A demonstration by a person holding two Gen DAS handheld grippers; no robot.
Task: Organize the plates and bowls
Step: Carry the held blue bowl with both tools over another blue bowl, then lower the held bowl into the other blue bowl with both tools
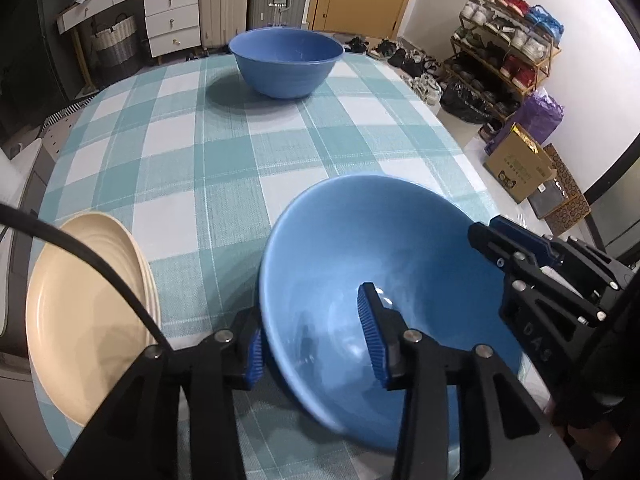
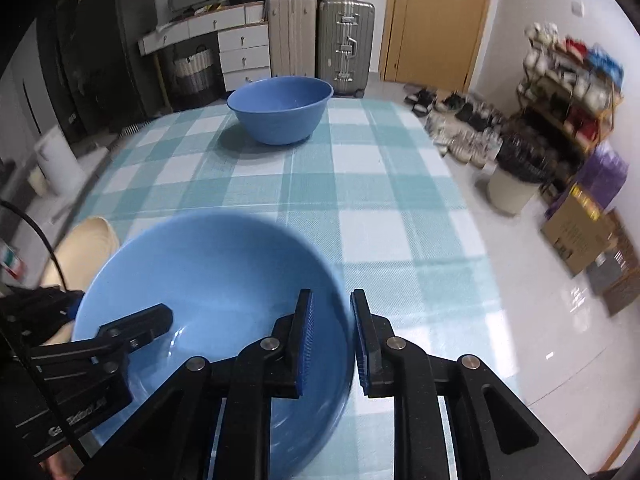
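Note:
A near blue bowl (image 1: 352, 248) is tilted above the checked table. My left gripper (image 1: 316, 344) straddles its left rim, one pad inside and one outside, with a visible gap. My right gripper (image 2: 332, 344) is shut on the same bowl's (image 2: 208, 264) right rim; it shows in the left wrist view (image 1: 486, 240), and the left gripper shows in the right wrist view (image 2: 120, 322). A second blue bowl (image 1: 286, 60) stands upright at the far edge, also in the right wrist view (image 2: 280, 110). A stack of cream plates (image 1: 84, 312) lies at the near left, partly hidden in the right wrist view (image 2: 86, 252).
The table (image 1: 224, 168) has a teal and white checked cloth. A black cable (image 1: 104, 272) crosses over the plates. On the floor to the right are a shoe rack (image 1: 508, 52), a cardboard box (image 1: 520, 164) and a bin (image 2: 516, 188). Suitcases and drawers stand behind.

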